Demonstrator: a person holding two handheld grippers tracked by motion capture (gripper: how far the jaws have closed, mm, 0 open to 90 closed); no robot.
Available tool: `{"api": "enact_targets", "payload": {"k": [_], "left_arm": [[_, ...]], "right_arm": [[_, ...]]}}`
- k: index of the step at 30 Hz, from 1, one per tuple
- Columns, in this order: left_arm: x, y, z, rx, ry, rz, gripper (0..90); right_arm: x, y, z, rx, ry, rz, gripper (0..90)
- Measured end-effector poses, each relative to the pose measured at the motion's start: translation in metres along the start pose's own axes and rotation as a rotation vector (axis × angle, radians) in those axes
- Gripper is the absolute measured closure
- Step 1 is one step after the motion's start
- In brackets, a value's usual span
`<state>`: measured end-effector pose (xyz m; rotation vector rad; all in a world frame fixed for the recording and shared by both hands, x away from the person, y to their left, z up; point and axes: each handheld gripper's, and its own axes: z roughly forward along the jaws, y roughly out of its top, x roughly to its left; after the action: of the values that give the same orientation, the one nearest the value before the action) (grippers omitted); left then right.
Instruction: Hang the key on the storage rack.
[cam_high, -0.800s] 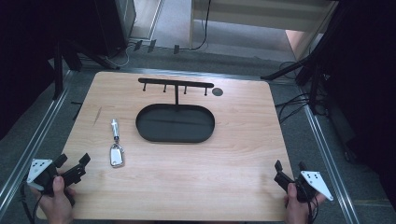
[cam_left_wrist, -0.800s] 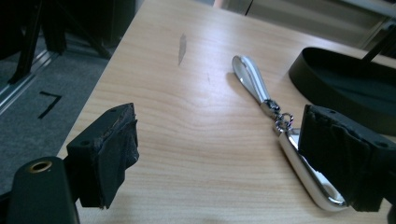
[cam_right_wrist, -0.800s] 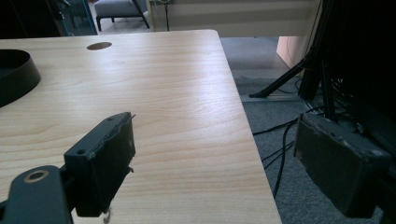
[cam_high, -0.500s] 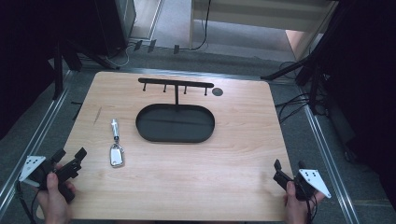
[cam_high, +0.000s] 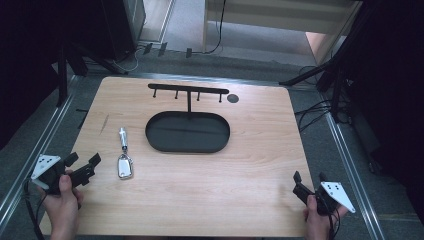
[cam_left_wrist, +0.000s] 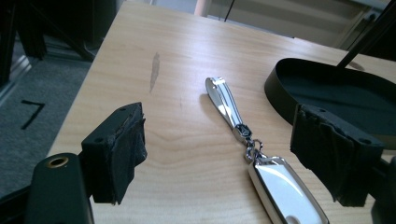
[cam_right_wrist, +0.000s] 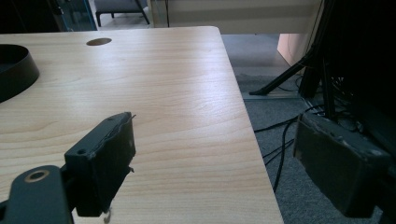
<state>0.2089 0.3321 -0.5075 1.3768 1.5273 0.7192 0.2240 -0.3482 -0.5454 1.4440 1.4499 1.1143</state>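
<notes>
Keychain (cam_high: 123, 156) lies flat on the wooden table (cam_high: 200, 200), left of the black oval tray (cam_high: 187, 132), its slim silver bar toward the far side and its wider silver tag toward you, joined by a short chain link. Nothing is touching it.

Your left hand (cam_high: 60, 200) comes in at the near left corner, wrapped around the left gripper (cam_high: 82, 162), which sits low at the table's left edge and angles toward the keychain. Its jaws are spread wide and hold nothing; in the left gripper view the keychain (cam_left_wrist: 252, 154) lies on the table between them, closer to the right jaw, with the tray wall (cam_left_wrist: 285, 88) beyond.

Behind the tray stands a black rack (cam_high: 188, 90) with small pegs, and a dark round hole (cam_high: 232, 98) sits just right of it.

Your right hand (cam_high: 320, 220) grips the right gripper (cam_high: 310, 177) at the near right corner, pointing away from you along the table's right edge. Its jaws are also wide apart and empty; the right gripper view shows one jaw over the wood, the other over the floor (cam_right_wrist: 299, 116).
</notes>
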Motion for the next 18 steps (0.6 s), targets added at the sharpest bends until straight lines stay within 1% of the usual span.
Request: {"api": "enact_targets", "payload": {"k": [1,2,3,5,7,8,10,11,12,13,14,15,16,18], "left_arm": [[-0.003,0.006,-0.001,-0.004,0.001,0.009,17.8],[-0.003,0.006,-0.001,-0.004,0.001,0.009,17.5],[-0.005,0.012,-0.002,-0.01,-0.005,0.008,17.5],[-0.009,0.02,-0.003,-0.011,-0.009,0.021,17.4],[-0.014,0.029,-0.003,-0.003,-0.009,0.037,16.5],[-0.017,0.033,-0.003,0.005,-0.011,0.045,16.5],[-0.025,0.047,0.0,0.032,-0.013,0.08,14.2],[-0.027,0.05,0.0,0.032,-0.013,0.088,14.0],[-0.027,0.05,0.0,0.032,-0.013,0.088,13.9],[-0.033,0.061,0.002,0.042,-0.02,0.104,13.5],[-0.033,0.061,0.002,0.042,-0.02,0.104,12.7],[-0.034,0.064,0.004,0.052,-0.029,0.111,12.7],[-0.035,0.068,0.007,0.069,-0.032,0.117,11.2],[-0.038,0.073,0.015,0.11,-0.017,0.12,12.7]], "right_arm": [[0.0,0.0,0.0,-0.001,0.0,0.005,12.9],[0.0,0.0,0.0,-0.001,0.0,0.005,12.9],[-0.001,0.0,0.0,-0.002,0.001,0.007,12.9],[0.0,0.0,0.0,-0.001,-0.001,0.005,12.9],[0.002,0.0,0.0,0.001,-0.002,-0.017,13.0],[0.002,0.0,0.0,0.001,-0.002,-0.017,13.0],[0.003,0.0,0.0,0.001,-0.001,-0.019,12.9],[0.002,0.0,0.0,0.001,0.0,-0.016,12.9],[0.002,0.0,0.0,0.001,0.0,-0.016,12.9],[0.001,0.0,0.0,0.001,0.001,-0.011,12.9],[0.001,0.0,0.0,0.001,0.001,-0.011,12.9],[0.001,0.0,0.0,0.001,0.002,-0.009,12.9],[0.001,0.0,0.0,0.003,0.003,-0.006,12.9],[0.0,0.0,0.0,0.004,0.004,-0.001,12.9]]}}
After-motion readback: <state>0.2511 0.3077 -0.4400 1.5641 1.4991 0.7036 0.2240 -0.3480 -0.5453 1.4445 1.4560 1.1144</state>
